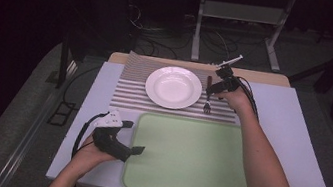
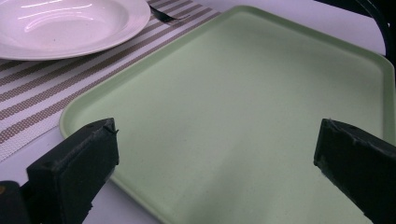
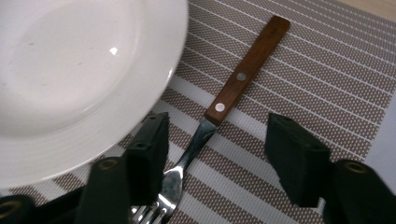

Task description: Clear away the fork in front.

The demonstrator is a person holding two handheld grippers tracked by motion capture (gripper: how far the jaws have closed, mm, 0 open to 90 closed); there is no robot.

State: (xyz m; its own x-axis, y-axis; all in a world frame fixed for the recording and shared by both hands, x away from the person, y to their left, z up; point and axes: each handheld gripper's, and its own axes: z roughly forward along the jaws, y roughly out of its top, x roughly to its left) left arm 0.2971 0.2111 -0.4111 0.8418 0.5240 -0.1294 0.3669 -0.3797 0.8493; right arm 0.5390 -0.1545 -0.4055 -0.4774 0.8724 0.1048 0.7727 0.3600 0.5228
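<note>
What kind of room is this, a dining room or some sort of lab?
Probably a lab set up for recording table tasks, not a dining room. The plate, fork and striped placemat sit on a plain white table, with loose cables on the floor behind.

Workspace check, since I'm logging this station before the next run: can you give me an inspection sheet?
Surface: white table, striped placemat at the far side.
Job's things: white plate on the placemat; wooden-handled fork beside it; green tray, bare.
Clutter: nothing seen.
Grippers: left gripper open at the tray's left edge; right gripper open, fingers straddling the fork.
Cables: one trails from each gripper; more on the floor beyond.
Surroundings: dark, a metal frame behind.
</note>
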